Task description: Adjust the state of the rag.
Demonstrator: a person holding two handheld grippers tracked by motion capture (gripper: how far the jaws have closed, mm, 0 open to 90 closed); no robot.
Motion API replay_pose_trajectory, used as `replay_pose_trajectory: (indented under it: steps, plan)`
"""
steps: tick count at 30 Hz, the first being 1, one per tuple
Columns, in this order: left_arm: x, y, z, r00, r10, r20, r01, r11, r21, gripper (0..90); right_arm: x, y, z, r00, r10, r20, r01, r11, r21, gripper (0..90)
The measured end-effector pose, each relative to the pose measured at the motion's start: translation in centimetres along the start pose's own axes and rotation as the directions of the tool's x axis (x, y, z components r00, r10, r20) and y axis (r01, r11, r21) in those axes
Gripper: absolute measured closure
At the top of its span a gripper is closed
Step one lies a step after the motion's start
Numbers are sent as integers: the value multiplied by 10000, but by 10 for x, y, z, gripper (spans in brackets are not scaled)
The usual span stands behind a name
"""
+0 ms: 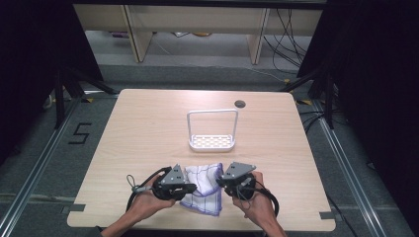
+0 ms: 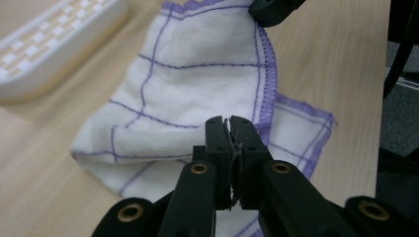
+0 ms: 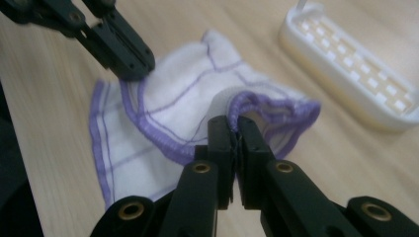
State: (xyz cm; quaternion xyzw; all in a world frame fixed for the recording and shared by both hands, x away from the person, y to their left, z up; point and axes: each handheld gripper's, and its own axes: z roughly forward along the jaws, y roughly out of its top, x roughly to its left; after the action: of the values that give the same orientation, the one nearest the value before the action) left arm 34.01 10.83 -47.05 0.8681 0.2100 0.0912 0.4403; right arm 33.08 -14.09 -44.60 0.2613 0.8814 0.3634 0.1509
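A white cloth with purple grid lines and purple stitched edges (image 1: 203, 189) lies rumpled at the near edge of the tabletop (image 1: 148, 128), between the two grippers. The left gripper (image 1: 185, 188) meets it from the left side, its jaws clamped tight on a fold of the fabric; in the left gripper view the cloth (image 2: 197, 94) spreads out just beyond the closed jaws. The right gripper (image 1: 221, 180) comes at the cloth from the right and is likewise clamped, pinching the purple hem (image 3: 247, 106), which bunches up at the jaw tips in the right gripper view. Both pinched parts stand raised above the rest of the fabric. A white rack with a perforated base and a tall wire frame (image 1: 212, 142) stands farther back on the tabletop, apart from the cloth.
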Motion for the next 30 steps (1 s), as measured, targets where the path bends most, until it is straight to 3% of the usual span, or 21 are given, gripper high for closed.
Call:
replay_pose_trajectory:
  steps: [2,4,5,9,10,13,14,17,18,21,22,23,25,28,30]
  plan:
    - [9,10,-6,9997,-170,-190,163,9992,-368,869,-7,12,-2,9998,209,-74,-211,9991,-360,871]
    - [20,18,-8,9980,-270,-563,238,9981,-560,868,-16,21,0,9997,226,103,-220,9982,-564,871]
    - [25,20,-8,9975,-263,-652,229,9984,-524,868,-22,26,5,9989,465,110,-456,9965,-707,871]
    - [52,21,8,9904,-516,-1283,474,9983,-350,867,-42,33,28,9945,966,396,-949,9945,-438,870]
    - [59,18,15,9884,-571,-1406,562,9984,-103,867,-46,33,36,9933,1091,384,-1080,9937,-285,869]
    - [67,10,32,9865,-689,-1484,718,9973,145,865,-53,28,59,9896,1342,525,-1358,9903,296,866]
    - [68,8,36,9867,-744,-1446,782,9967,209,864,-55,24,72,9890,1326,650,-1361,9892,542,861]
    - [67,5,43,9879,-500,-1471,593,9965,593,856,-56,23,80,9900,1296,555,-1342,9869,897,825]
    - [67,4,43,9874,-512,-1498,611,9962,622,852,-56,22,83,9929,1010,621,-1056,9915,759,806]
    - [64,1,42,9877,-693,-1398,785,9950,611,816,-54,23,83,9925,953,763,-1020,9907,898,736]
    - [63,0,39,9886,-702,-1331,789,9950,617,690,-53,23,79,9933,913,705,-1002,9858,1349,617]
    - [60,-3,33,9870,-930,-1309,1010,9933,560,642,-50,22,75,9893,1178,856,-1295,9806,1469,552]
    - [54,-8,24,9857,-1101,-1278,1182,9913,579,544,-48,19,67,9884,1035,1112,-1183,9837,1355,505]
    - [47,-13,14,9824,-1395,-1245,1482,9869,630,468,-42,15,52,9846,1394,1053,-1506,9828,1070,467]
    - [38,-18,6,9852,-1400,-987,1470,9868,675,407,-30,8,30,9816,1671,921,-1765,9787,1048,412]
